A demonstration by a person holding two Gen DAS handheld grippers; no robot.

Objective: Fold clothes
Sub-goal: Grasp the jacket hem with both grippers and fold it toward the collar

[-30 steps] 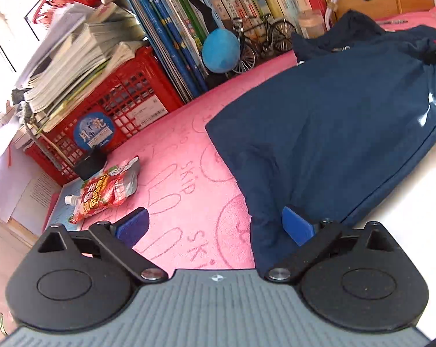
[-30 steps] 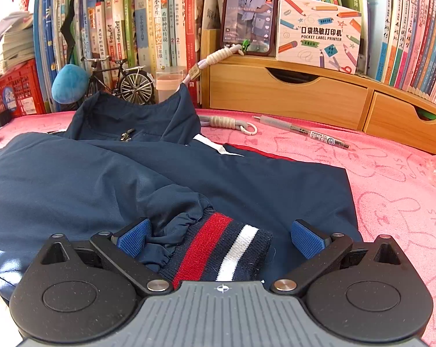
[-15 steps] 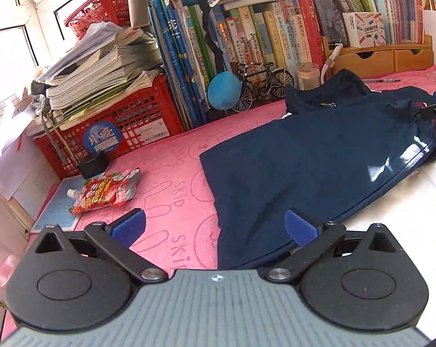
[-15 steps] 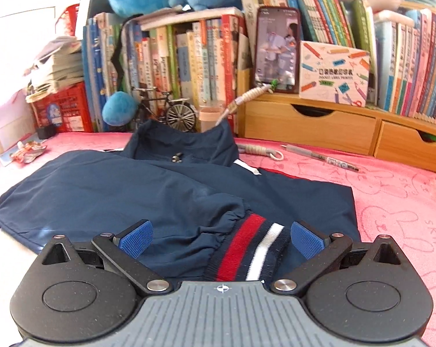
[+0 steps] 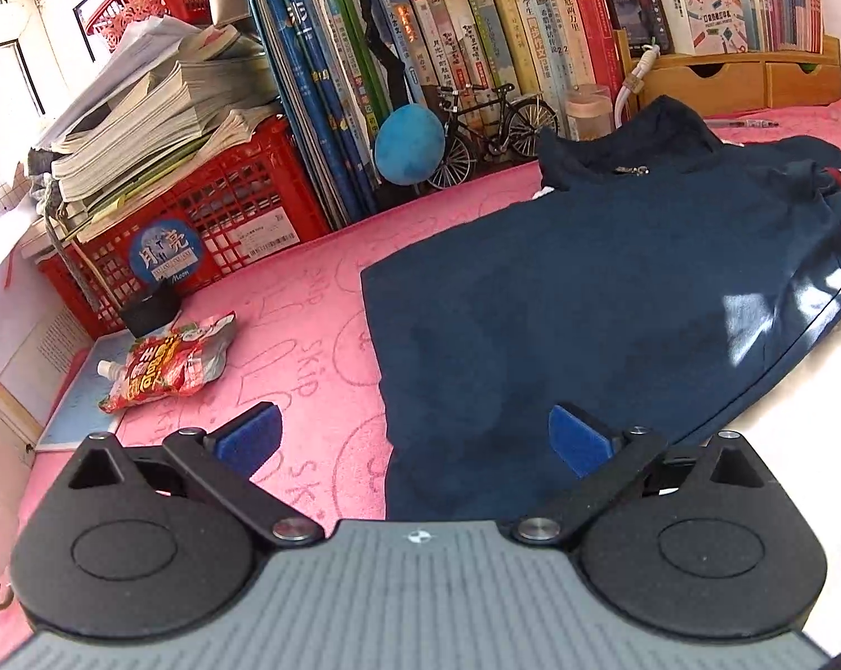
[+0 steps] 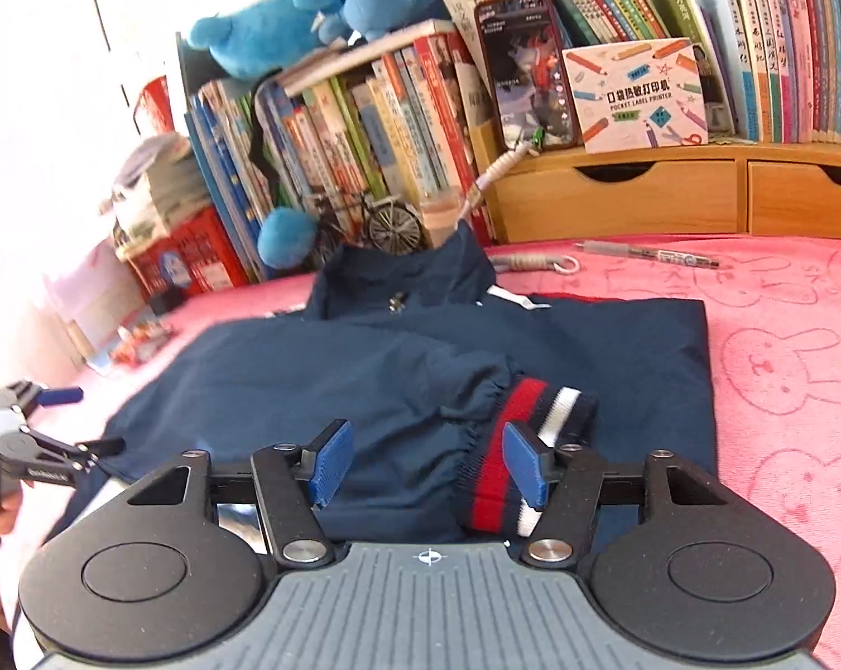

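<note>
Both tongs hover spread over a navy jacket (image 5: 615, 301) on the pink-covered counter (image 5: 308, 335): left tongs (image 5: 414, 438) straddle its edge, right tongs (image 6: 428, 463) just before the striped cuff (image 6: 526, 446).

Desk under a pink towel mat (image 5: 308, 301)

On it lie a navy jacket (image 5: 615, 290), a red snack pouch (image 5: 169, 363), a red crate (image 5: 208, 223), a toy bicycle (image 5: 493, 128), and a pen (image 6: 652, 254) near the wooden drawers (image 6: 671, 195).
</note>
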